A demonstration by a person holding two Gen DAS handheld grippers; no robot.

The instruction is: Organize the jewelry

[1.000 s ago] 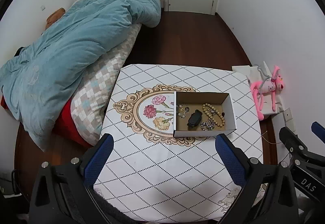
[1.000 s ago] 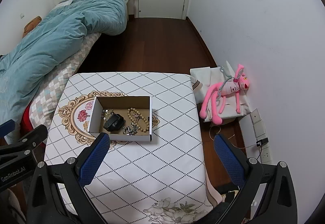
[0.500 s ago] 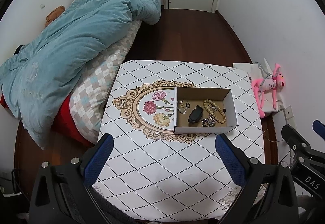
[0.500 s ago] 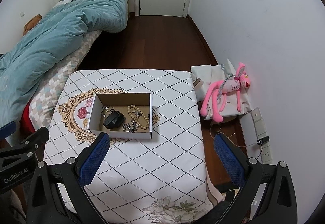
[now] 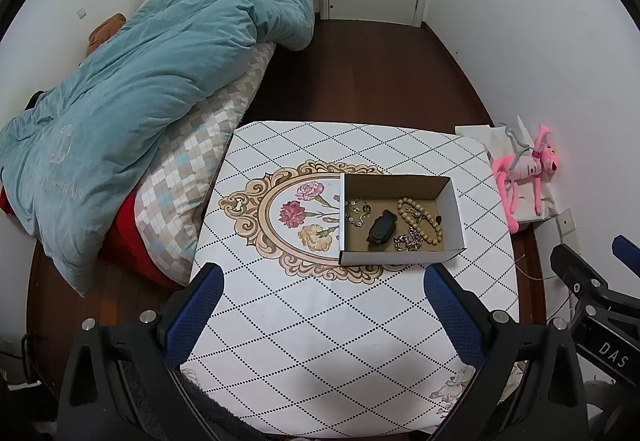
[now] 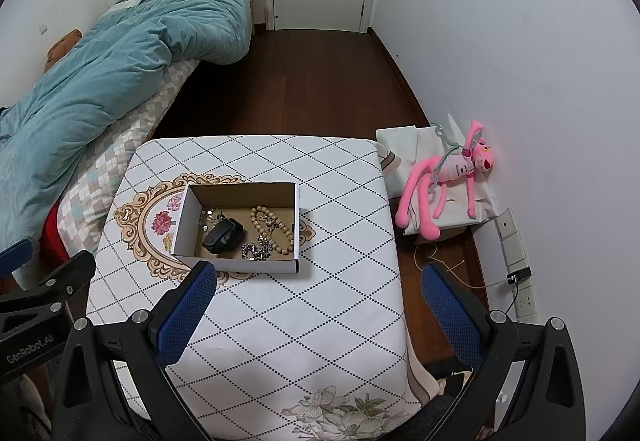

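Blue-padded and spread wide, the fingers of our left gripper held nothing and touched nothing — both pads hung above the bare near part of the tablecloth. Our right gripper stood the same way, its jaws wide apart and empty, one pad over the cloth and the other out past the table's right edge, above the floor.

From either pair of jaws the work lay ahead and lower: a shallow cardboard box open at the top, resting on the cloth partly over the printed flower medallion. In the left wrist view it sat ahead and towards the right finger; in the right wrist view it sat ahead and towards the left finger, whose tip appeared just short of the box's near wall. We judged the two grippers about equally near, the box lying roughly between their lines of approach.

Inside, the pieces were crowded. A wooden bead bracelet stretched from the far wall towards the near right corner, its long axis running mostly away from us. A tangled silver chain lay against the near wall, touching the beads. A black pouch-like case sat in the middle, and a thinner chain lay behind it — too small for us to tell more.
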